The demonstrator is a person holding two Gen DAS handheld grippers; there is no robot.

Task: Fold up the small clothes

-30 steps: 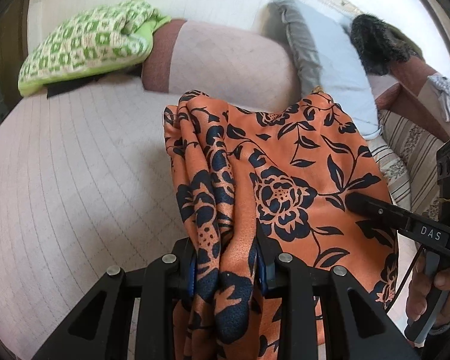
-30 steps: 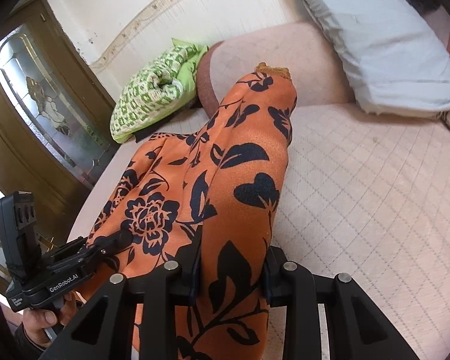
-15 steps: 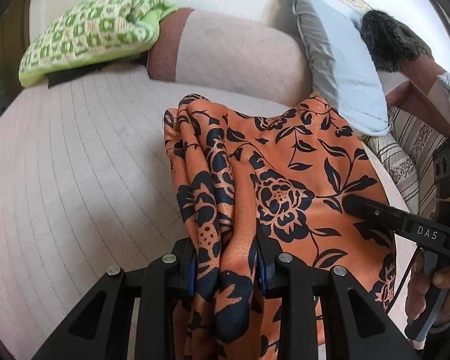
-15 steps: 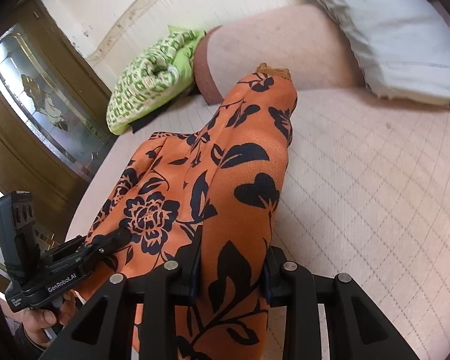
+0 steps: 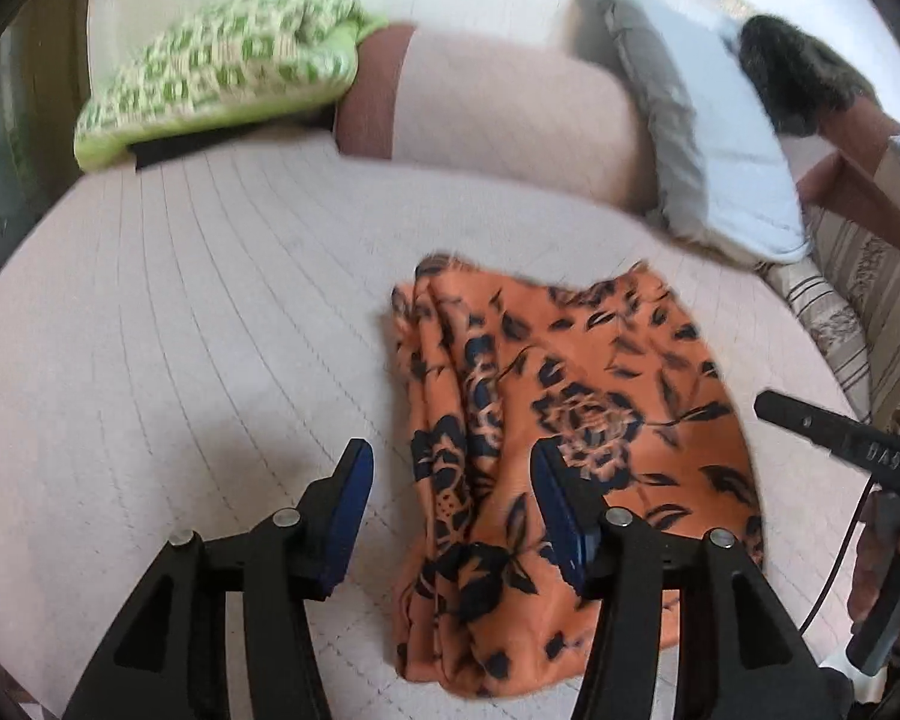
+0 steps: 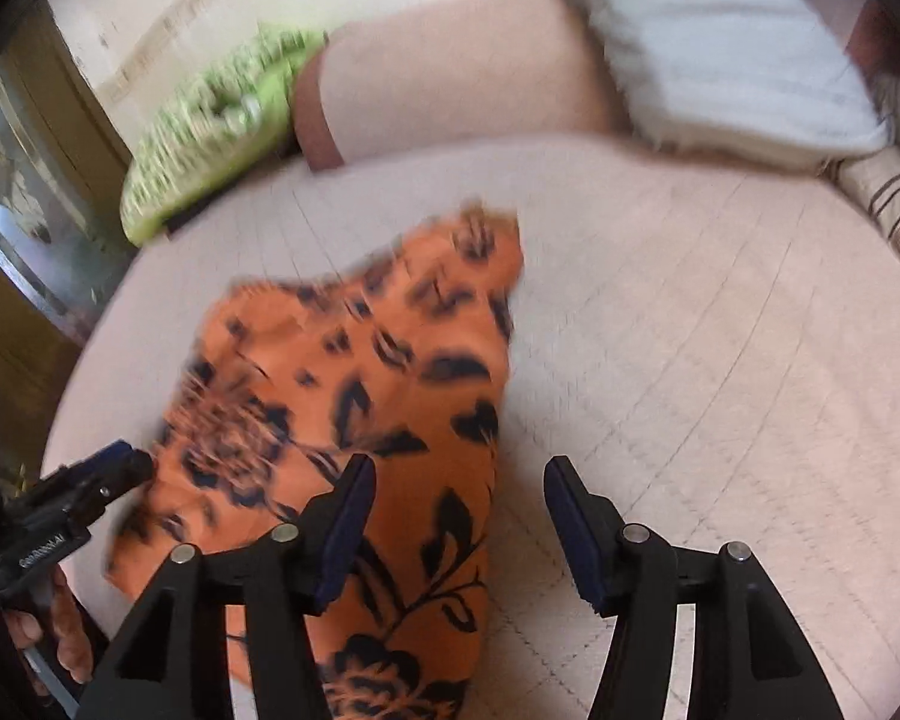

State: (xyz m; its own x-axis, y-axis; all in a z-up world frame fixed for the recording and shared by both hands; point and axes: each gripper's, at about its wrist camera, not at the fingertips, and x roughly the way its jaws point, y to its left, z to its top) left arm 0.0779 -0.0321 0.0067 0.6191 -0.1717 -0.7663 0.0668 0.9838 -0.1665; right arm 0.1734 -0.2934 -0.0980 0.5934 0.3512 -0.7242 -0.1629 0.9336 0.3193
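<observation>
An orange garment with a dark floral print (image 5: 570, 420) lies on the pale quilted bed, blurred by motion. My left gripper (image 5: 450, 495) hangs over its left, bunched edge; its jaws are opening and the pads no longer press the cloth, which lies loose between and under them. The same garment (image 6: 354, 396) shows in the right wrist view. My right gripper (image 6: 459, 507) stands over its right edge with jaws opening, cloth under the left finger, nothing pinched. Each gripper appears in the other's view: the right one (image 5: 834, 450) and the left one (image 6: 90, 480), both held by hands.
A green patterned cushion (image 5: 222, 66) and a pink bolster (image 5: 510, 114) lie at the head of the bed (image 5: 150, 312). A grey-white pillow (image 5: 720, 144) leans at the right, with a dark furry thing (image 5: 804, 72) behind it. Striped fabric (image 5: 864, 300) borders the right edge. A glazed wooden door (image 6: 24, 192) stands left.
Both grippers have let go of the orange garment, which dropped from being held up and now lies flatter on the bed. Both pairs of jaws have spread apart, and both views have tipped downward.
</observation>
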